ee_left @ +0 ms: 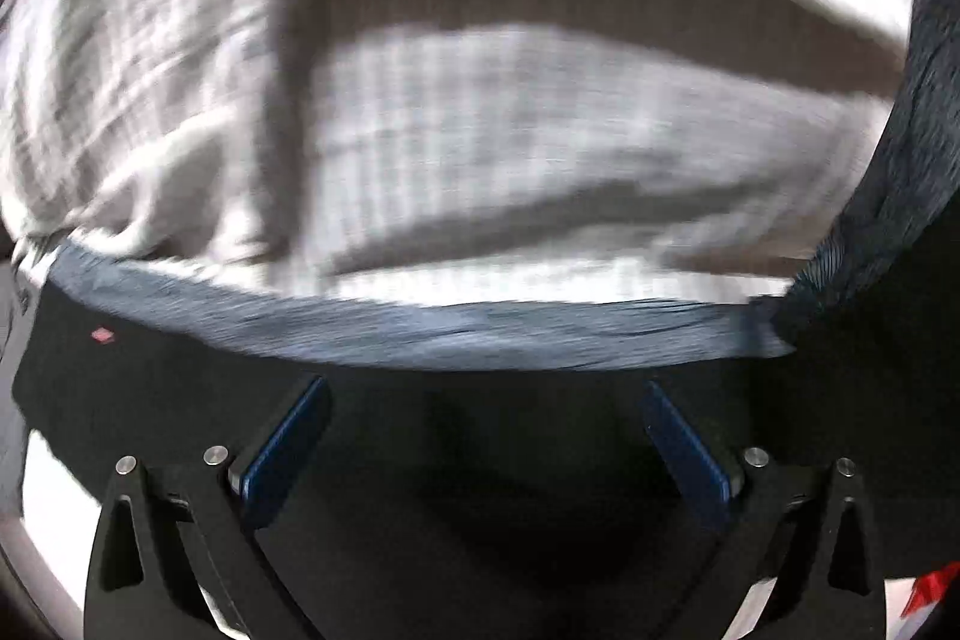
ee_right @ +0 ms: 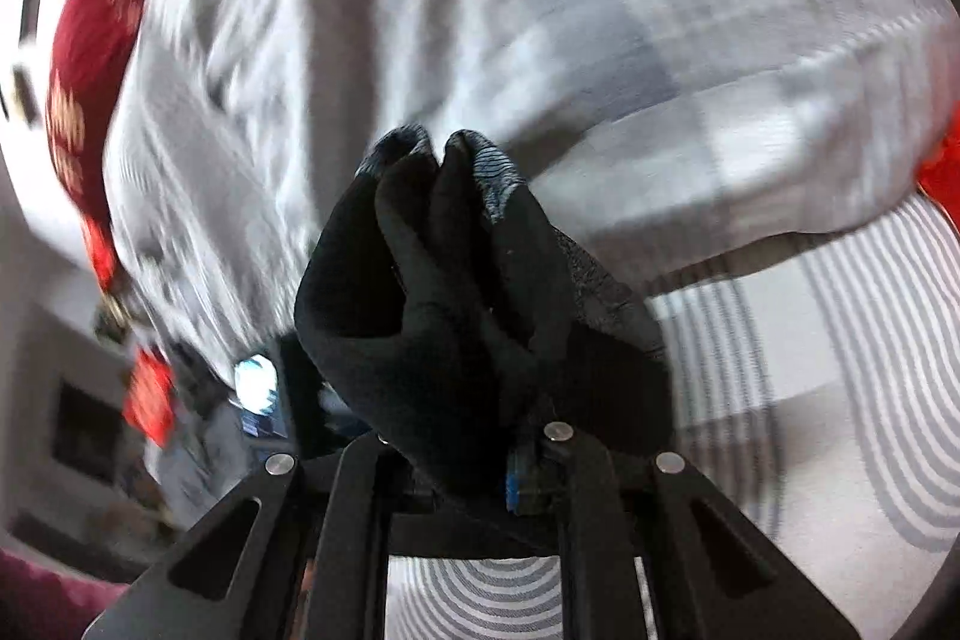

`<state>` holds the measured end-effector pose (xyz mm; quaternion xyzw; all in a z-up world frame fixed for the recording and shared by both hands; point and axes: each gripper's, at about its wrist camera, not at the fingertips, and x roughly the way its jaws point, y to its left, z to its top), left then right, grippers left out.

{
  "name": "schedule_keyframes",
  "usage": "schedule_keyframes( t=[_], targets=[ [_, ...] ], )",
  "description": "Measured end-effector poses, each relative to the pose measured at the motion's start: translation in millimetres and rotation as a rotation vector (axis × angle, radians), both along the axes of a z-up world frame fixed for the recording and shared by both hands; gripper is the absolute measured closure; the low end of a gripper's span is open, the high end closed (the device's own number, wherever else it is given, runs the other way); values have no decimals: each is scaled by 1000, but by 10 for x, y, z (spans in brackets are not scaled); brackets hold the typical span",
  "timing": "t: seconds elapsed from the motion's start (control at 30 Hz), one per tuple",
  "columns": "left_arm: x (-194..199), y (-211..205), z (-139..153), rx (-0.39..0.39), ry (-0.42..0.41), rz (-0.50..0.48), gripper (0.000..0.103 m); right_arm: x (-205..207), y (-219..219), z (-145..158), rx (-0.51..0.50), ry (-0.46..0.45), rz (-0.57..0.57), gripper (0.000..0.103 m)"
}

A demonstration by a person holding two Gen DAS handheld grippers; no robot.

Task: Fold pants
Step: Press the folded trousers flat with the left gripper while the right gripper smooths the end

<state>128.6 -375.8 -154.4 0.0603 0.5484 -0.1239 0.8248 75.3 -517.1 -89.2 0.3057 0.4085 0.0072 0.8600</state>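
Left wrist view: the left gripper (ee_left: 486,436) stands wide apart over the dark pants (ee_left: 420,334) — their waistband edge lies across the checked bedding (ee_left: 480,130).

Right wrist view: the right gripper (ee_right: 474,436) clamps bunched pants (ee_right: 456,280) above a striped sheet (ee_right: 870,400).

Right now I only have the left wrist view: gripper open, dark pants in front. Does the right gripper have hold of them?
Observer: Yes. The right gripper is shut on a bunched fold of the pants.
Operator: What's under it?
Observer: A white checked bedsheet, with a grey-striped cover at right.
Operator: Anything else nearby?
Observer: A red cloth with gold print lies at the far left; blur hides its detail.
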Motion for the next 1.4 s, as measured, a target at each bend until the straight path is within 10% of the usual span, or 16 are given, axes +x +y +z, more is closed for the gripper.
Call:
schedule_keyframes(
  t=[0.37, 0.53, 0.63, 0.9, 1.33, 1.4],
  targets=[
    [47, 1691, -109, 59, 40, 188, 0, 500, 1649, -969, -461, 294, 200, 85],
    [33, 2278, -195, 63, 65, 225, 0, 521, 2262, -1208, -738, 363, 292, 51],
    [96, 2425, -338, 58, 69, 230, 0, 339, 2461, -1055, -735, 292, 380, 36],
    [153, 2164, -339, -5, 93, 91, 0, -78, 2375, -664, -783, 208, 358, 36],
    [472, 1218, -656, -1, 107, -153, 0, 139, 2489, -964, -930, 140, 492, 38],
    [498, 1169, -764, 32, 119, -156, 0, 258, 2457, -1080, -916, 185, 495, 72]
  ],
)
